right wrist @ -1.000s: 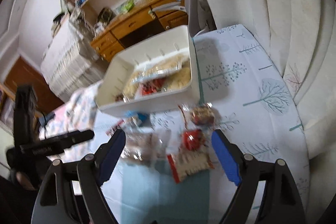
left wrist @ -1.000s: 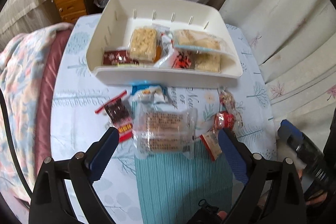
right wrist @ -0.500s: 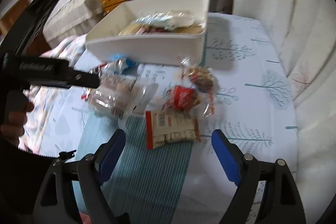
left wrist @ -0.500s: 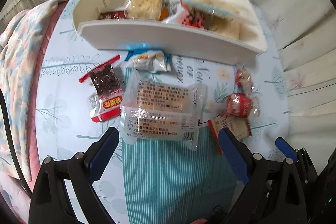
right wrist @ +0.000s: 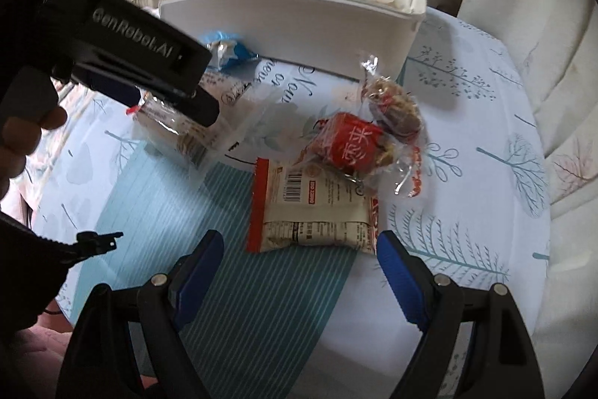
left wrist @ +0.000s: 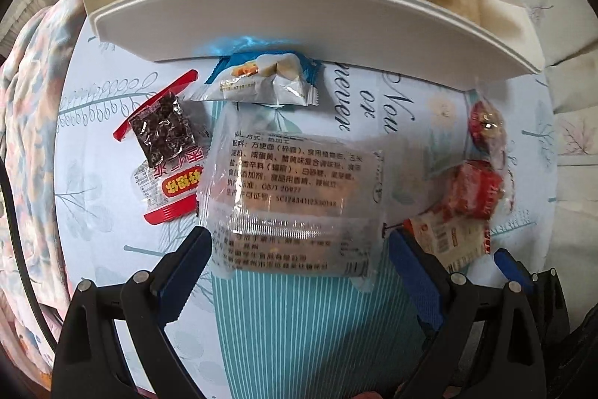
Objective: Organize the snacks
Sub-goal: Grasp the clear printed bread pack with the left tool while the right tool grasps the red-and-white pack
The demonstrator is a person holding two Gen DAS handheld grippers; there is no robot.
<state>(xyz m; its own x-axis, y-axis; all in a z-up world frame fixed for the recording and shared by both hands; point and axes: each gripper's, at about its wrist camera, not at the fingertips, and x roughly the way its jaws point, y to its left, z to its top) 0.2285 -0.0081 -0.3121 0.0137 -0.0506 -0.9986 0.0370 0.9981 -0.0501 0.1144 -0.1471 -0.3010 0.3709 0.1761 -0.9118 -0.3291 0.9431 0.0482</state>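
Left claw (left wrist: 297,245) gapes astride the clear noodle packet (left wrist: 295,189); right claw (right wrist: 299,251) — likewise apart — nears the beige packet (right wrist: 314,208).

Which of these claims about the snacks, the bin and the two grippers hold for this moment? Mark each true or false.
1. The white bin already holds several snack packs. True.
2. The left gripper is clamped on the clear noodle pack. False: its jaws stand open, one on either side of the pack's near end, and the pack lies on the table.
3. The white and red packet lies just ahead of the open right gripper. True.
4. The blue and white packet lies inside the bin. False: it lies on the tablecloth, against the bin's near wall.
5. The red wrapped snack is held in a gripper. False: it rests on the tablecloth.
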